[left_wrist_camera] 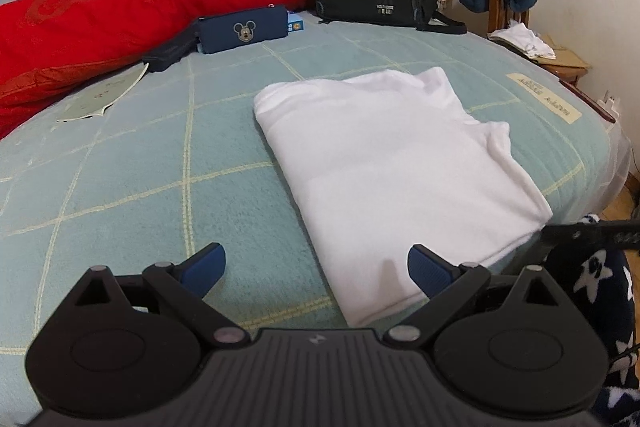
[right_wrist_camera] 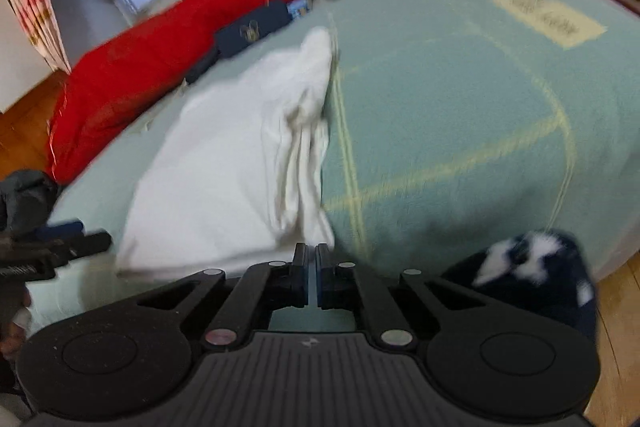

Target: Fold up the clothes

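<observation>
A folded white garment (left_wrist_camera: pixel 394 167) lies on a green checked blanket (left_wrist_camera: pixel 140 167); the left gripper (left_wrist_camera: pixel 316 269) hovers spread wide, the right gripper (right_wrist_camera: pixel 312 269) pinched closed, holding nothing.

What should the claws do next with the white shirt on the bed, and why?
Probably tidy the bunched edge. The white shirt already lies folded on the bed, but its right side is still wrinkled. The left claw is open beside the near edge; the right claw is shut with nothing in it, so it should likely open there first.
</observation>
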Tool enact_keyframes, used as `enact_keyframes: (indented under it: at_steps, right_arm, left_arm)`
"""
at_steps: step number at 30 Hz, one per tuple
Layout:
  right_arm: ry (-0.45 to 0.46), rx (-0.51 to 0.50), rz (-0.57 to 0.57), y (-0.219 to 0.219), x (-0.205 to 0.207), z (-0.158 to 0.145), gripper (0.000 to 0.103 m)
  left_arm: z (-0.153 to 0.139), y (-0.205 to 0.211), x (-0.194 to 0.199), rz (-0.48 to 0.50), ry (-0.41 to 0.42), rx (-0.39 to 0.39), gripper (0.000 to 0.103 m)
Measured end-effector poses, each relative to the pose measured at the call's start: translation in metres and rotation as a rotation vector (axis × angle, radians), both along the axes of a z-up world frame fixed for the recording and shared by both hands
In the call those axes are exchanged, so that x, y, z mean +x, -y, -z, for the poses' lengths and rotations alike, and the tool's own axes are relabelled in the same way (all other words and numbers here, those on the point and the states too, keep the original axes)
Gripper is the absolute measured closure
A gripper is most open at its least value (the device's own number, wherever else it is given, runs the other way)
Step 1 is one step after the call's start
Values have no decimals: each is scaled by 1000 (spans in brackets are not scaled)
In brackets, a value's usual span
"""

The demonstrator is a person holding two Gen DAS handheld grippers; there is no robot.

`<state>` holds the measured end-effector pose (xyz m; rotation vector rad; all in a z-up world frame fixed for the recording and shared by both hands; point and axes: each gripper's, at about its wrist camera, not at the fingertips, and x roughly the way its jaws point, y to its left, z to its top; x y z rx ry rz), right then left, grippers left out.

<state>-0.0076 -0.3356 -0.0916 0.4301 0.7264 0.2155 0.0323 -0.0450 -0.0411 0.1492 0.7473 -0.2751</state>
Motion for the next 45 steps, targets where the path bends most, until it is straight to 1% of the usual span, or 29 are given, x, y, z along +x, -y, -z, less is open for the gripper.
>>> enact_keyframes:
  at_steps: [2, 4, 7, 9, 11, 15, 19, 21, 23, 25, 26, 27, 29, 31, 33, 36, 38, 41, 43, 44, 45]
  right_arm:
    - [45, -14, 9, 6, 2, -14, 92]
    - [107, -56, -9, 2, 13, -32, 91]
    - [173, -108, -82, -15, 41, -51, 90]
    - [186, -131, -120, -27, 61, -54, 90]
    - [175, -156, -141, -38, 82, -49, 90]
    - [103, -202, -107, -41, 101, -30, 90]
    - [83, -127, -100, -25, 86, -17, 90]
    - [83, -119, -97, -22, 80, -21, 90]
    - [109, -137, -98, -25, 77, -30, 86]
    - [147, -151, -104, -28, 77, -39, 75]
    - [172, -158, -109, -30, 78, -44, 71]
    - [194, -164, -113, -31, 79, -49, 66]
    - [179, -160, -102, -30, 83, -43, 65]
    - [165, -156, -90, -29, 86, -37, 65]
    - [150, -152, -78, -28, 89, -30, 64]
    - [128, -146, -60, -26, 94, -21, 61]
    - [114, -142, -48, -25, 97, -15, 60]
    - [111, -133, -41, -22, 98, -10, 54]
    - [114, -125, -40, -21, 97, -7, 47]
    - [116, -121, -39, -20, 97, -6, 47]
    - [118, -118, -39, -19, 96, -4, 47]
  left_arm:
    - [-1, 0, 3, -10, 1, -3, 5]
    - [-1, 1, 5, -15, 3, -1, 5]
    - [-3, 0, 9, -31, 4, 0, 5]
    - [-5, -2, 12, -41, 4, 0, 5]
    - [-8, -4, 14, -50, 8, 2, 5]
    - [-10, -8, 20, -60, 7, 0, 5]
    - [-8, -8, 35, -49, -24, -28, 5]
    - [-10, -5, 44, -31, -31, -48, 5]
    - [-15, 2, 52, 8, -20, -66, 5]
    - [-24, 9, 59, 32, 4, -68, 5]
    - [-28, 13, 63, 39, 13, -70, 5]
    - [-31, 16, 67, 51, 9, -87, 5]
    - [-37, 21, 75, 77, -5, -128, 5]
    - [-40, 25, 84, 129, -35, -202, 5]
    - [-39, 30, 94, 195, -88, -287, 5]
    - [-35, 51, 114, 281, -147, -354, 5]
    - [-29, 69, 127, 320, -165, -363, 5]
    - [-15, 100, 147, 385, -229, -397, 5]
    - [-2, 116, 163, 403, -293, -435, 5]
    - [5, 123, 171, 406, -324, -449, 5]
    - [11, 127, 178, 402, -333, -453, 5]
